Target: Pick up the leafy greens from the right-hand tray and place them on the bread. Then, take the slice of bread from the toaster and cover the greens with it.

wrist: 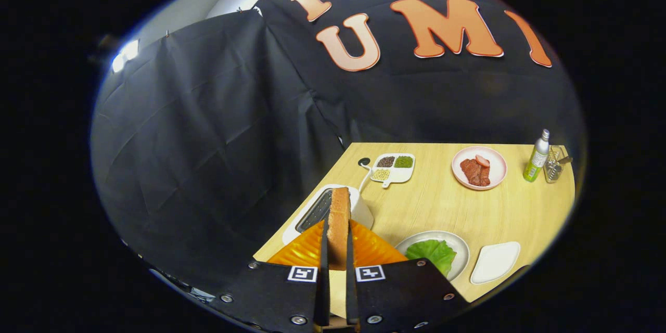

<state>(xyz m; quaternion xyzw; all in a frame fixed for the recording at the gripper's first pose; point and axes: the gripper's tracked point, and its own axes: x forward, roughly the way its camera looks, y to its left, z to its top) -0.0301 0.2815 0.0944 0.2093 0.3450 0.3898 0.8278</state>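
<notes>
On the wooden table point(442, 208) in your black-walled booth, your gripper point(337, 265) clamps one slice of bread point(338, 223) upright between both fingers, above the one toaster point(322, 210). Just ahead to the right, one plate point(460, 247) holds leafy greens point(432, 252), beside one white tray point(495, 261). Beyond sit one meat plate point(479, 167), one divided dish point(394, 167) and one bottle point(537, 156).

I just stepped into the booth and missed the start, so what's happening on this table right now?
A person's hand-held tool is shut on a browned slice of bread, held upright between its fingers, above the white toaster. Beyond the fingers, a leafy green lettuce piece already lies in a round pale plate, next to an empty white tray. The greens look placed; covering them with this slice is not yet done.
</notes>
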